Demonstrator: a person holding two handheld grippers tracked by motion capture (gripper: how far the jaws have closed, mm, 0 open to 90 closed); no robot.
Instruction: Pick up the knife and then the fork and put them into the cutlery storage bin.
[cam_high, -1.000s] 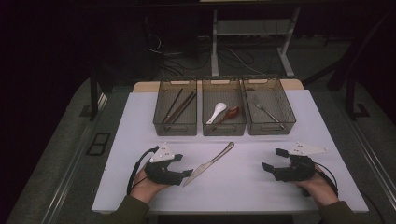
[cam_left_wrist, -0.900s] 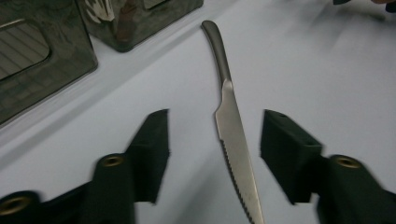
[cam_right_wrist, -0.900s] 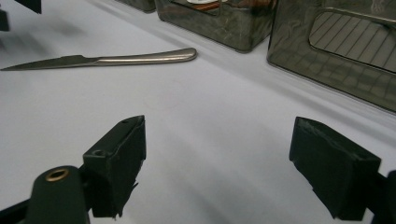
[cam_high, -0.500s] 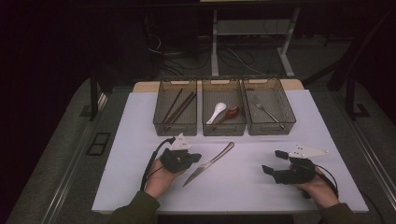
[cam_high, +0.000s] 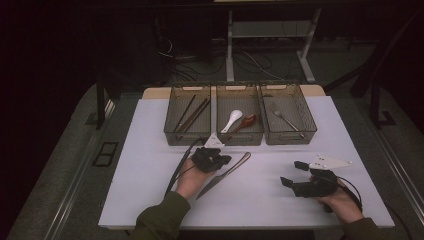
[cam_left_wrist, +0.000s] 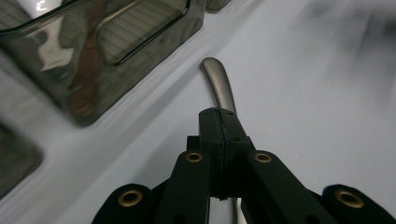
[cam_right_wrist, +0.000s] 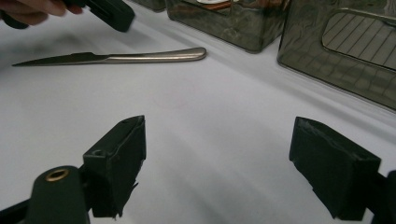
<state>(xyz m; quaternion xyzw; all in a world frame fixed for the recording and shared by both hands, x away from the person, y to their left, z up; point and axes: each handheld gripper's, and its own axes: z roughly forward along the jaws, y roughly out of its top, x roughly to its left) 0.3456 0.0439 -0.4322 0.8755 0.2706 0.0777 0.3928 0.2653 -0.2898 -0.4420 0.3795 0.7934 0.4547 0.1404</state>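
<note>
High view, left gripper (cam_high: 221, 161): over the knife (cam_high: 223, 175) at mid-table, jaws brought together on its handle, just in front of the middle bin (cam_high: 239, 137).
High view, knife: lies slantwise on the white mat (cam_high: 150, 150), blade toward the person, handle toward the bins.
High view, right gripper (cam_high: 295, 174): rests on the mat well apart from the knife, jaws spread, nothing between them.
High view, bins: left bin (cam_high: 187, 137) holds chopsticks (cam_high: 191, 114), the middle one spoons (cam_high: 238, 121), right bin (cam_high: 289, 136) a fork (cam_high: 286, 118).
Left gripper view: jaws clamped together over the knife (cam_left_wrist: 219, 84); the handle end sticks out beyond them, flat on the mat.
Right gripper view: own jaws stand wide; the knife (cam_right_wrist: 116, 57) lies beyond, the left gripper (cam_right_wrist: 109, 11) at its blade end.
Progress: the grasp looks made; lifting the knife and dropping it in a bin is left.
</note>
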